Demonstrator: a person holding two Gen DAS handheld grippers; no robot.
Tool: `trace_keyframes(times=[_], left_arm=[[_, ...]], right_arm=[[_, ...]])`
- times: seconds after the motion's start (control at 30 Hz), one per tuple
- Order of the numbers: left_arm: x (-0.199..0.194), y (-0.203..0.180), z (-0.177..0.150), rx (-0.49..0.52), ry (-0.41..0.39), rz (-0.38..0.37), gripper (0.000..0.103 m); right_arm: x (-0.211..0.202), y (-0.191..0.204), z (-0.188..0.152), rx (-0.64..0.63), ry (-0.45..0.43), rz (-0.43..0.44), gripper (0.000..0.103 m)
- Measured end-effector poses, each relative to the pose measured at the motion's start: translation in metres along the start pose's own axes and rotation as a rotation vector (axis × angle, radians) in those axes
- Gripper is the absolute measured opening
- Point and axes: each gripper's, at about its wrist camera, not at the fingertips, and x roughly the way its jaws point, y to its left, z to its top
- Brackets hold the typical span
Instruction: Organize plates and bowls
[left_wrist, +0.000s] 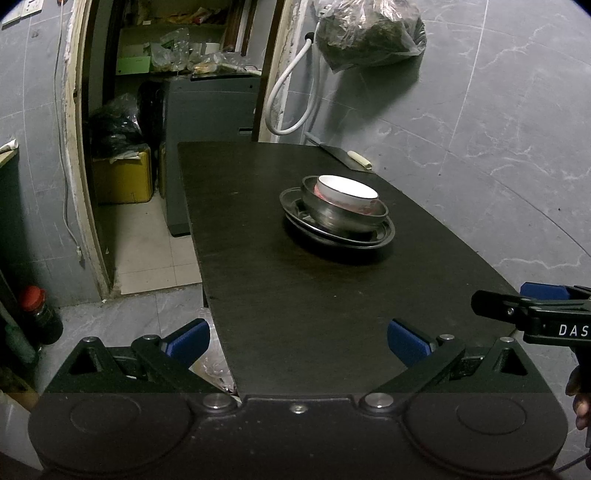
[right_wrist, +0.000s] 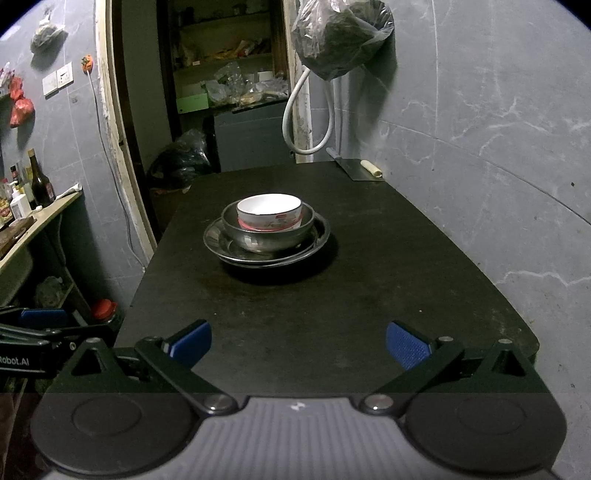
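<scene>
A white bowl (right_wrist: 269, 212) sits nested inside a steel bowl (right_wrist: 268, 232), which rests on stacked steel plates (right_wrist: 225, 243) at the middle of the dark table (right_wrist: 332, 314), toward 12 o'clock from both claws. The left gripper (left_wrist: 298, 341) and right gripper (right_wrist: 298, 341) hang over the near edge, jaws spread wide, holding nothing. A cleaver (right_wrist: 358, 169) lies at the far edge, about 1 o'clock.

One stack stands upright near the middle of the dark table (right_wrist: 369, 314). At the bottom — two shallow steel plates (right_wrist: 221, 242), nested. On them sits a steel bowl (right_wrist: 266, 242). Inside it rests a white ceramic bowl (right_wrist: 269, 212) with a red-patterned outer band — slightly off-centre, empty.
</scene>
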Motion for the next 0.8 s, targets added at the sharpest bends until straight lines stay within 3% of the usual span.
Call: trace_keyframes(times=[0.8], left_arm=[[-0.0015, -0.0057, 0.0002, 0.009, 0.002, -0.003, 0.102]], right_arm=[[-0.002, -0.008, -0.0004, 0.01, -0.003, 0.0, 0.103]])
